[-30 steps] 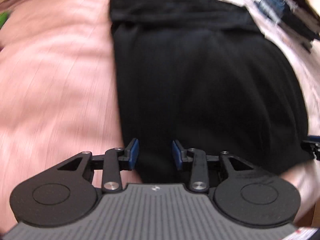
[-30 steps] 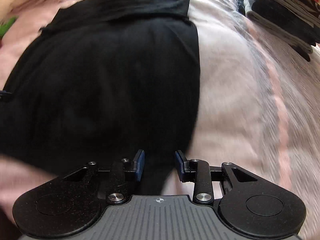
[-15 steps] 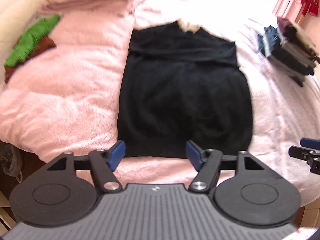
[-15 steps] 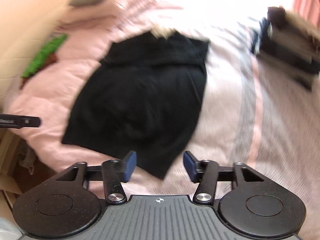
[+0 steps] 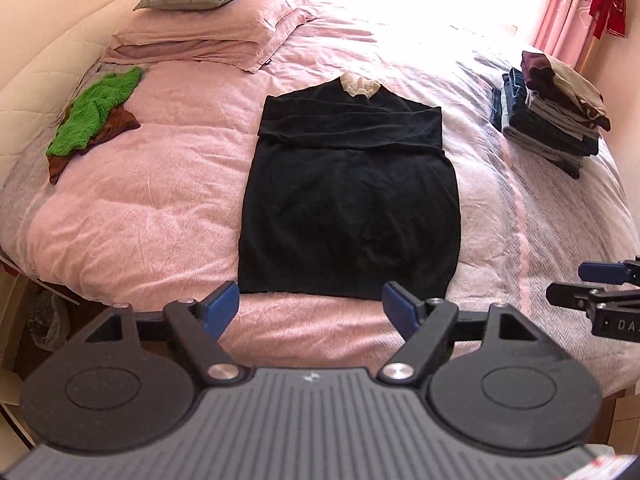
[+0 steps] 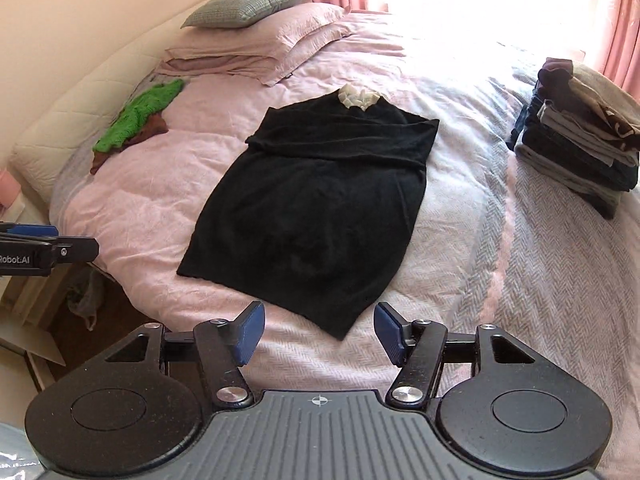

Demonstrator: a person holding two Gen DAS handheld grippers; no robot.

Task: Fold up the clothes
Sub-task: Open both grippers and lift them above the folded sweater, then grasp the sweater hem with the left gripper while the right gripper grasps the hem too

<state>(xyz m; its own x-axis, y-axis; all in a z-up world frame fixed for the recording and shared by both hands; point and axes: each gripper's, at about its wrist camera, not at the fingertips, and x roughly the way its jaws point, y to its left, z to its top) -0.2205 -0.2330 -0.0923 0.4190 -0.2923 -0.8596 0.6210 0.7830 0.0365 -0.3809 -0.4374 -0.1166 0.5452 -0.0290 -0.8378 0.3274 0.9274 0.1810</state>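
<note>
From the left wrist, the black sweater (image 5: pixel 350 204) lies flat in the middle of the pink bed (image 5: pixel 152 208), sleeves folded across the chest, a cream collar (image 5: pixel 360 85) showing at the neck, its hem nearest the camera. The left gripper (image 5: pixel 311 307) hangs above the near bed edge – its jaws have just been opening and stand spread, nothing between them. A green knit (image 5: pixel 98 110) lies toward the headboard, pillows (image 5: pixel 208 36) beyond it, a stack of folded clothes (image 5: pixel 556 116) at the right under pink curtains (image 5: pixel 560 8). The right gripper (image 5: pixel 600 280) is cut off by the frame edge.

From the right wrist, the sweater (image 6: pixel 320 200) runs diagonally, one hem corner pointing at the camera. The right gripper (image 6: pixel 319 333) is released too, jaws just widened and empty – clear of the cloth. The folded stack (image 6: pixel 580 140) sits at the right; the window glare washes out the far bedding. Only a tip of the left gripper (image 6: pixel 48 246) shows.
</note>
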